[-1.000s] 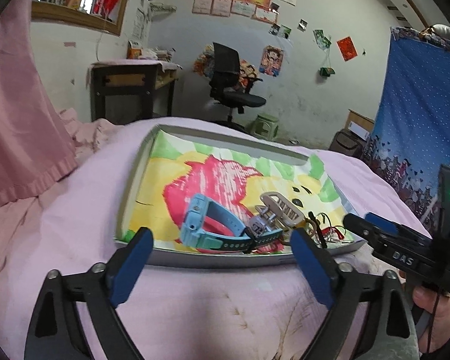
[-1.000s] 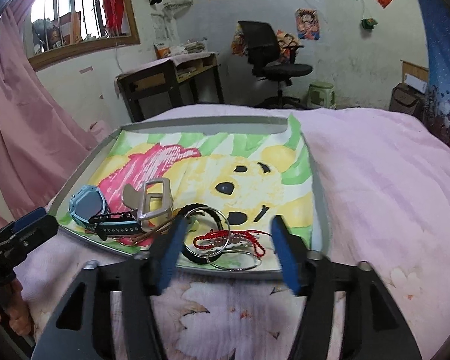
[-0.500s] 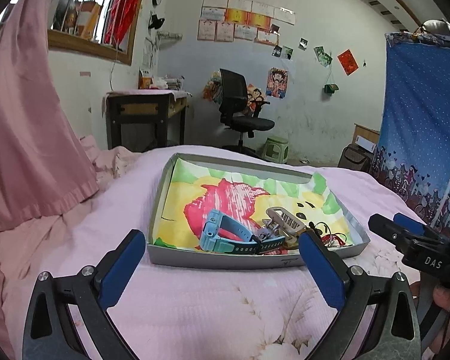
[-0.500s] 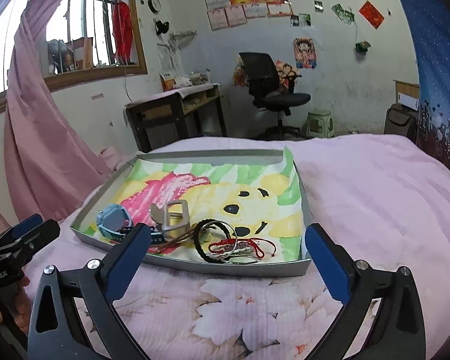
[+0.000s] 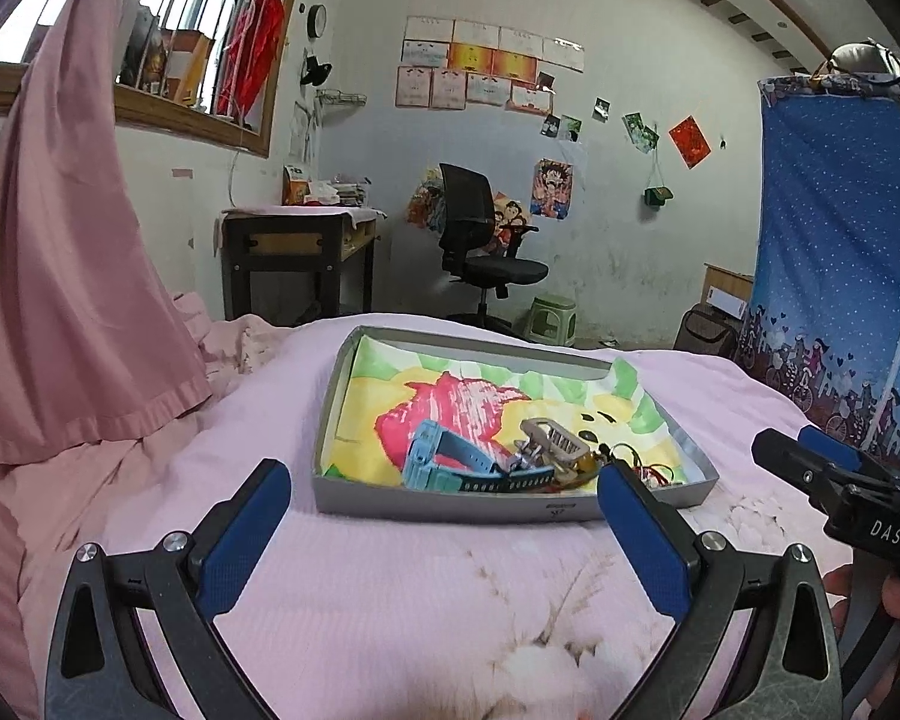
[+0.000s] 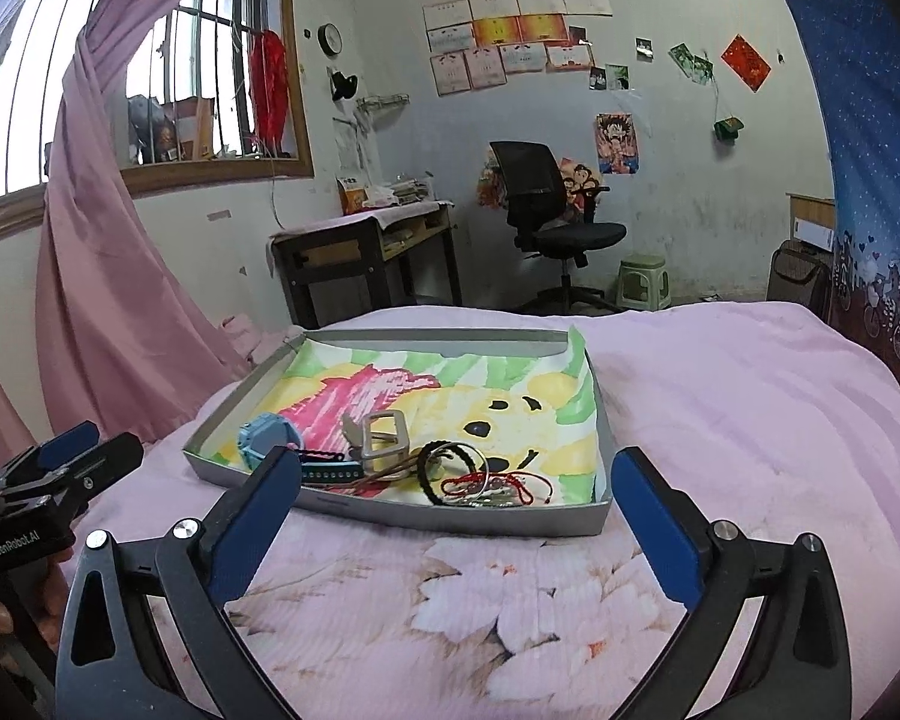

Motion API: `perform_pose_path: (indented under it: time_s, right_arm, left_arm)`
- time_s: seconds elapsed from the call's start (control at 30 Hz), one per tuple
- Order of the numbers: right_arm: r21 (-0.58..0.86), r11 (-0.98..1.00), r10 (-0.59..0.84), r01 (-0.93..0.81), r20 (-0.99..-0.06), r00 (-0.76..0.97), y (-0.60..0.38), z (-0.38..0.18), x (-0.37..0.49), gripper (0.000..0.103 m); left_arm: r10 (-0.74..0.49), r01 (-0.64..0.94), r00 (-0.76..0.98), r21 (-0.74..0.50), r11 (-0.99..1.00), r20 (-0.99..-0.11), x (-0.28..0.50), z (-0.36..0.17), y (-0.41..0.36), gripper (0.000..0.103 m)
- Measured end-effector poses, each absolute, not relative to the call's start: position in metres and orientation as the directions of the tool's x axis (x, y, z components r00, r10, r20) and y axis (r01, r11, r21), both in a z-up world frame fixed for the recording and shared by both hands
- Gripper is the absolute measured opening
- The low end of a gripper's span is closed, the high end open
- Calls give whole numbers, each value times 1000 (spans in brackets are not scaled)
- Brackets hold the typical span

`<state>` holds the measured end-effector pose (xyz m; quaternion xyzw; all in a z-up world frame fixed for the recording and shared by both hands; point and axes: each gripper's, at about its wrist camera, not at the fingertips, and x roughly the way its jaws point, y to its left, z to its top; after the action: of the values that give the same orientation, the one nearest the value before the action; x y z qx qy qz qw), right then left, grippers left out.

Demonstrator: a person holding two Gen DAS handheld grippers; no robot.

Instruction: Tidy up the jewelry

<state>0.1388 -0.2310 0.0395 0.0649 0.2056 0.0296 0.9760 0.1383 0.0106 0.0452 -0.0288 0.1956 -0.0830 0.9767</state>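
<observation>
Left wrist view: the left gripper (image 5: pixel 444 507) hangs above the pink quilted bedspread (image 5: pixel 390 600) just short of the shallow grey cardboard tray (image 5: pixel 450 507), its blue-padded jaws spread wide and holding nothing. Right wrist view: the right gripper (image 6: pixel 456 501) is likewise gaping and empty just before the tray's near wall, and inside the tray, on a crayon-coloured bear drawing (image 6: pixel 498 402), the jewelry is heaped toward that near wall. A light-blue rubbery watch (image 6: pixel 268 437) lies at the tray's left, a beige rectangular buckle (image 6: pixel 384 435) beside it, then a black braided bangle (image 6: pixel 450 456) and a thin red cord bracelet (image 6: pixel 486 483) overlapping toward the tray's right.
</observation>
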Motion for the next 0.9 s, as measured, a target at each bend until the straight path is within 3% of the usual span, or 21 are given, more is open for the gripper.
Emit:
perform_pose_path:
  time_s: [0.53,0.73,0.9]
  right_arm:
    - [140,989,96,-43,-399,912,-223,28,76,102]
    - [142,989,90,-39,-370,925,-225,26,50,102]
    - [136,991,68,-18,-370,927,-227,22,37,102]
  left_arm:
    - [-177,162,898,-71,984,-403,63,25,18,103]
    - [-148,150,918,-26,988,-369,39,25,13,103]
    - [-128,114,922,-62,992,-366,33,22,18,103]
